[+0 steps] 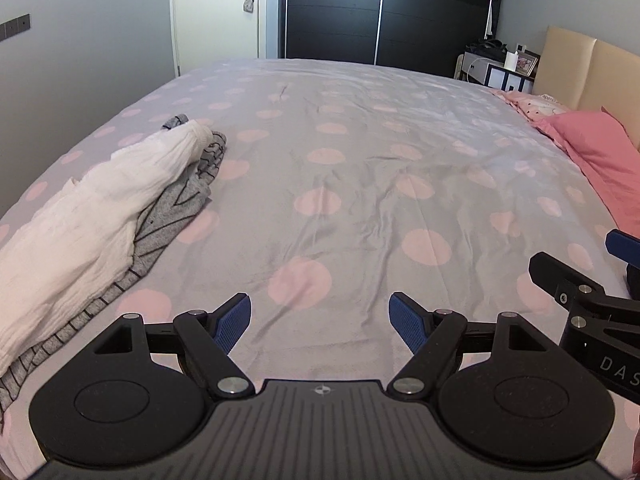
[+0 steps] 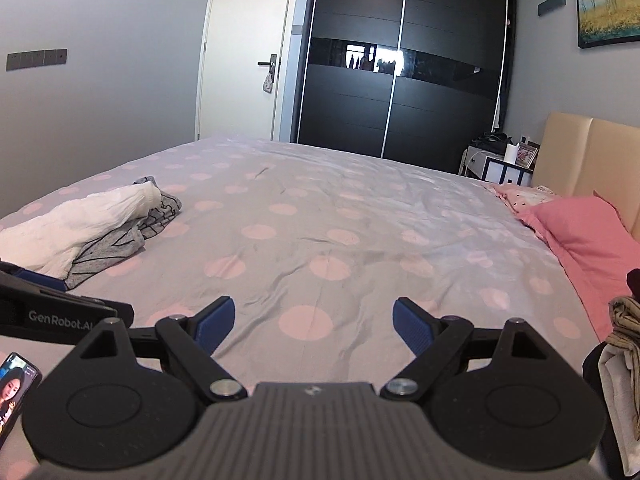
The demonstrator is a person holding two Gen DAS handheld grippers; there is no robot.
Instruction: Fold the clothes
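A crumpled white garment (image 1: 92,216) lies on a grey striped garment (image 1: 176,208) at the left of the bed; both show in the right wrist view too, the white garment (image 2: 80,220) over the grey one (image 2: 120,248). My left gripper (image 1: 320,324) hovers open over the bare bedspread, nothing between its blue pads. My right gripper (image 2: 314,326) is likewise open and empty above the bedspread, to the right of the left one. Its body (image 1: 580,304) shows at the right edge of the left wrist view.
The bed carries a grey bedspread (image 1: 360,168) with pink dots. Pink pillows (image 2: 588,240) lie against the headboard at right. A stack of clothes (image 2: 616,360) sits at the right edge, a phone (image 2: 16,392) at lower left. A dark wardrobe (image 2: 400,80) and door stand beyond.
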